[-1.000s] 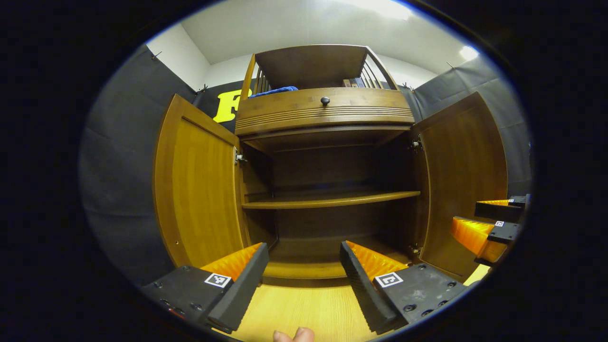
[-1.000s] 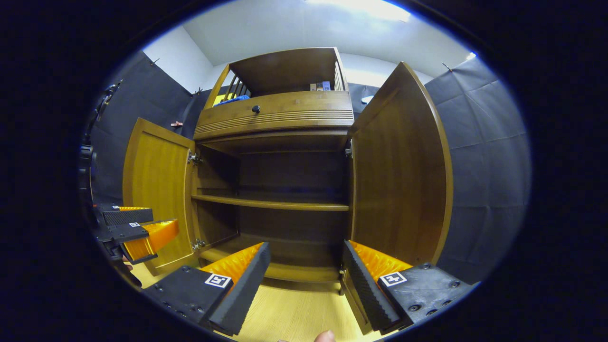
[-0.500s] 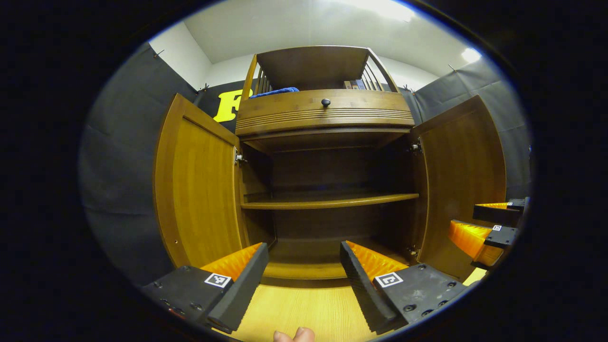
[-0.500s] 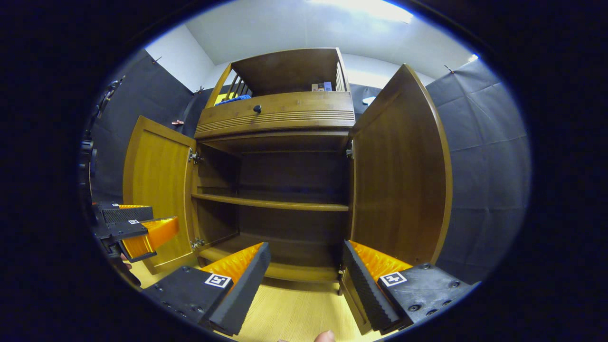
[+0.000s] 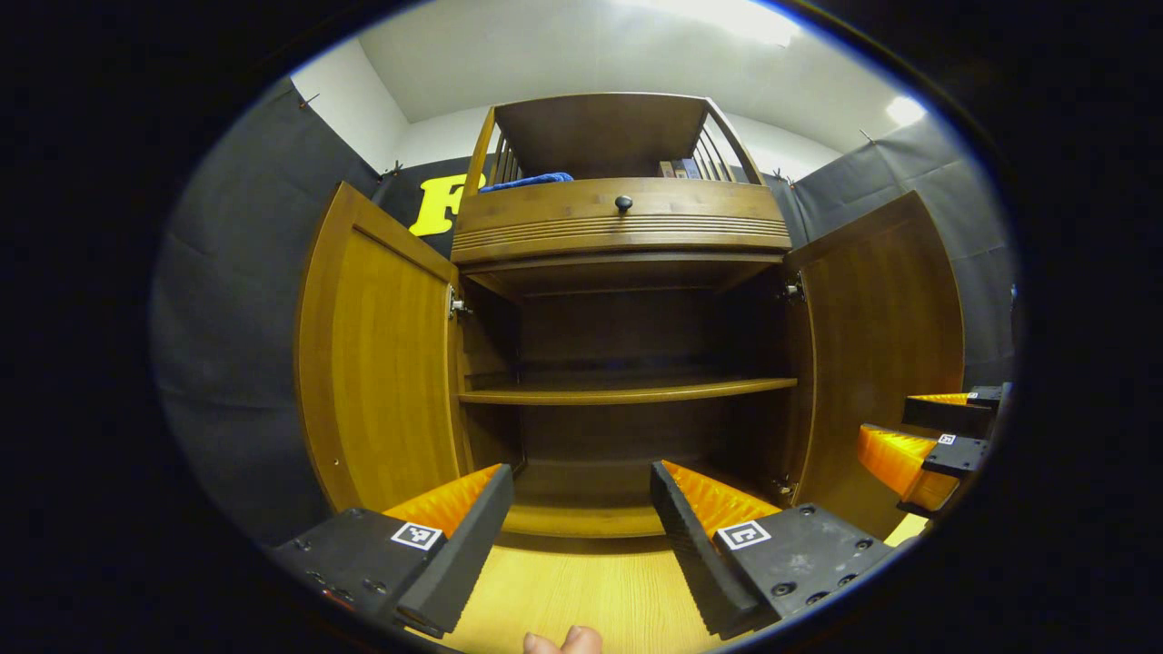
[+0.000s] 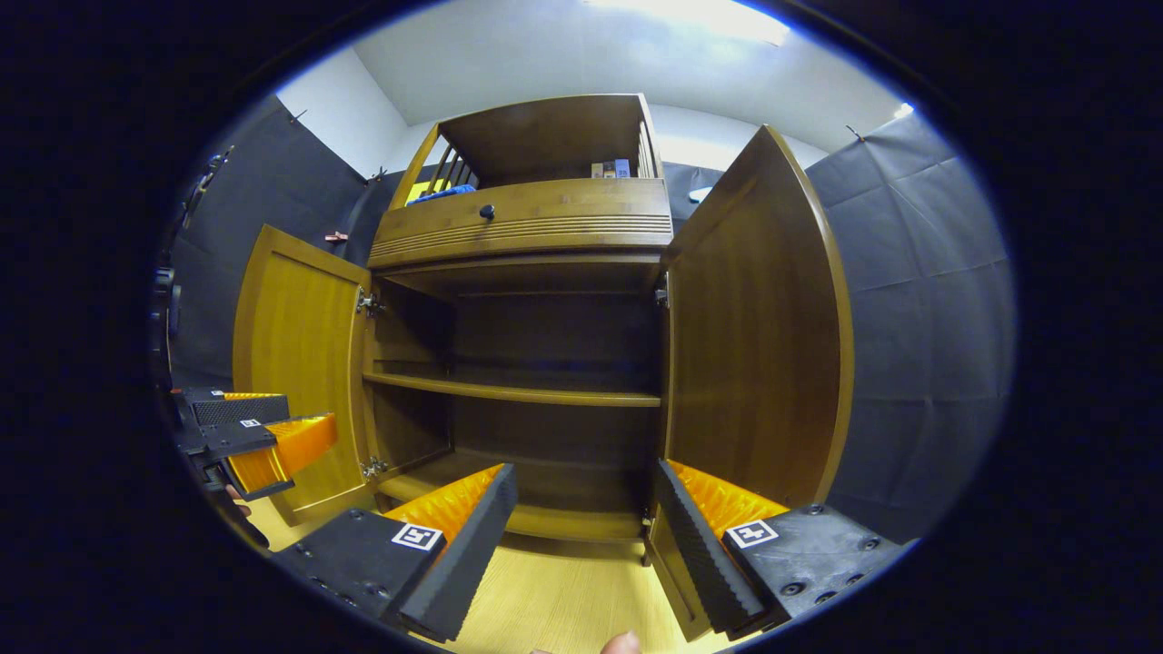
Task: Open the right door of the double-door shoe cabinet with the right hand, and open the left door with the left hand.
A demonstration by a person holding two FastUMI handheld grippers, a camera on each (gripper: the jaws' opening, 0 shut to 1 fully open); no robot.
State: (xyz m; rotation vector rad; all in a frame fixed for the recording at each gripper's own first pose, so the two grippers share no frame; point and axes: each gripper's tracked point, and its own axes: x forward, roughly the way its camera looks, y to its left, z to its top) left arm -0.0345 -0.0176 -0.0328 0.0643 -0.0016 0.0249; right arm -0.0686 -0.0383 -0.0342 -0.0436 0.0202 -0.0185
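Doors of the shoe cabinet (image 5: pixel 621 218) stand wide, my two hand-held grippers, left (image 5: pixel 581 522) and right (image 6: pixel 586 527), gape empty; drifting sideways could knock the right door (image 6: pixel 754 345).

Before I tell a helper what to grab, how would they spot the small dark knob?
Find the wooden shoe cabinet with both doors open. Above its open compartment runs a ribbed drawer front. The knob sits at its centre, the one small, round, dark thing on the pale wood.
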